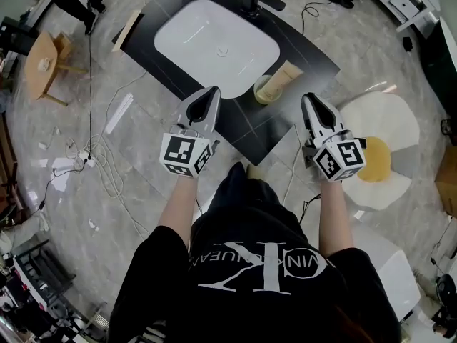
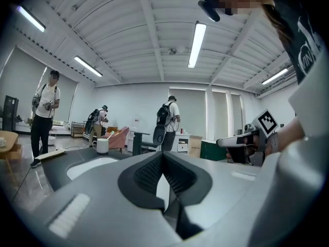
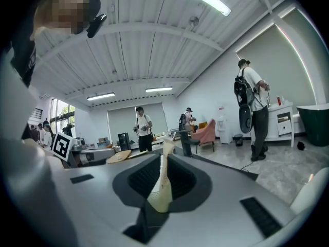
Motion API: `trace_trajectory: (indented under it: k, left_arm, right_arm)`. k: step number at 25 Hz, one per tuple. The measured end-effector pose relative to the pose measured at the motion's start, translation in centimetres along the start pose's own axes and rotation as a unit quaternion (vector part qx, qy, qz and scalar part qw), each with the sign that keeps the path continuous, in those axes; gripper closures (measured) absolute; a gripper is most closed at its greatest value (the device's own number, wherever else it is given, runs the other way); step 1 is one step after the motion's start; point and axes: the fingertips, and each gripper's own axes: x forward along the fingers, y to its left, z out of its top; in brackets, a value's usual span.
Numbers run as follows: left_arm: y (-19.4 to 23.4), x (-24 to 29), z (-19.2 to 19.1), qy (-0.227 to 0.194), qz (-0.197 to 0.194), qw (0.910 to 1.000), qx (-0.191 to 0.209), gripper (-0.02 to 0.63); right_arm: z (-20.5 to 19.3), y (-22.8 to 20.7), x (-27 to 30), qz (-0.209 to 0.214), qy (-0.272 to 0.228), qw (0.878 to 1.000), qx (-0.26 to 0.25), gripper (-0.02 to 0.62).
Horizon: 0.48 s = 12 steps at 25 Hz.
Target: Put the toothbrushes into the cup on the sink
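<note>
Evidently early in the task: the right gripper (image 1: 309, 100) had its jaws clenched on a cream toothbrush (image 3: 160, 189), held above the floor short of the cup (image 1: 265, 89). The cup stood on the dark worktop (image 1: 243, 131) just beside the white basin (image 1: 214, 45). The left gripper (image 1: 212, 93) had its jaws together, gripping nothing. Placing remained; the cup's contents could not be told. Grey stone-look floor (image 1: 143, 141) with cables and an egg-shaped rug (image 1: 385, 120); open room, strip lights, people standing.
</note>
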Motion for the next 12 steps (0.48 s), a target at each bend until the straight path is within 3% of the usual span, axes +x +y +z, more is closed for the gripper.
trace_trajectory:
  k: [12]
  left_arm:
    - [0.6, -0.7, 2.5, -0.020, 0.010, 0.9995, 0.021, 0.595]
  right_arm:
    - [2.6, 0.9, -0.2, 0.008, -0.028, 0.999, -0.015, 0.555]
